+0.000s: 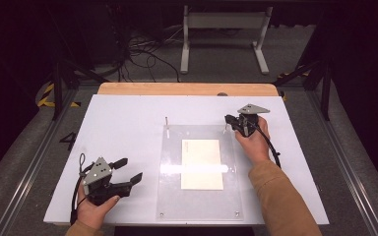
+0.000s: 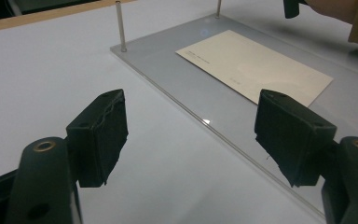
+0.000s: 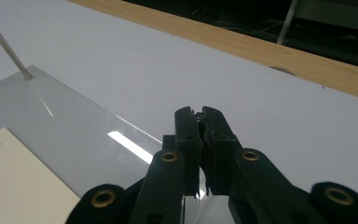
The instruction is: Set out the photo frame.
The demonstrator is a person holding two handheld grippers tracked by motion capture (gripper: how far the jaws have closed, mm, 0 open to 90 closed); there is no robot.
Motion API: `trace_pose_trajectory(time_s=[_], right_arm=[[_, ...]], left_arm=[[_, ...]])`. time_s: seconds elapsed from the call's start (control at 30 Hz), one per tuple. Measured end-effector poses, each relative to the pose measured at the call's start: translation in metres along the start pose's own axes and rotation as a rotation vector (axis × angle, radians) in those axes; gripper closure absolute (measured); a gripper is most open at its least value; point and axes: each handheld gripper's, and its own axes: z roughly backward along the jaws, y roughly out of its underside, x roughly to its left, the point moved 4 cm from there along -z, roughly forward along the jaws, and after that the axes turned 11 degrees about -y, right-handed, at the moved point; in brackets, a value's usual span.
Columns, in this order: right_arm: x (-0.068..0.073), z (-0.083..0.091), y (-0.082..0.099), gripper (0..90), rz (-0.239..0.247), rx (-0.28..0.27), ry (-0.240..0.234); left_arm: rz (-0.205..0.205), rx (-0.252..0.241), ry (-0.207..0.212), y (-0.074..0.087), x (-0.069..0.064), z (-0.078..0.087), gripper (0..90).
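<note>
White table [image 1: 123, 123] bears a clear plate [image 1: 172, 196] between open left tongs [image 1: 130, 169] and closed right tongs [image 1: 228, 118] at its far corner.

Your high view is lit from above: the white table [image 1: 128, 128] is bright and evenly lit while the floor and the room around it fall off into near black. A band of glare runs across the clear acrylic plate [image 1: 172, 196] and over the card [image 1: 202, 147]. That picture is soft and low in detail. In your left gripper view the near jaws are slightly out of focus, with a small light spot on the plate near the metal pin [image 2: 120, 28]. Your right gripper view shows a bright streak on the plate edge, and its far background is dark.
</note>
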Motion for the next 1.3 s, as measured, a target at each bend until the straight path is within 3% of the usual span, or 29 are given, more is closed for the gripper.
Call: trace_pose_trajectory(time_s=[0.23,0.3,0.63,0.87,1.3], right_arm=[[-0.003,-0.004,-0.001,85.9,-0.053,-0.007,0.007],[-0.006,-0.004,-0.002,86.0,-0.065,0.000,-0.006],[-0.016,-0.010,-0.004,86.0,-0.145,-0.022,-0.043],[-0.021,-0.014,-0.007,86.0,-0.189,-0.019,-0.056],[-0.026,-0.017,-0.008,86.0,-0.239,-0.024,-0.065]], left_arm=[[-0.014,0.004,0.019,0.000,-0.006,-0.002,25.8],[-0.032,0.011,0.017,0.000,-0.007,-0.004,25.6],[-0.031,0.006,0.031,0.002,-0.009,-0.007,22.5],[-0.098,-0.046,0.035,0.004,-0.010,-0.008,15.0],[-0.216,-0.083,0.069,-0.004,-0.032,-0.018,11.7]])
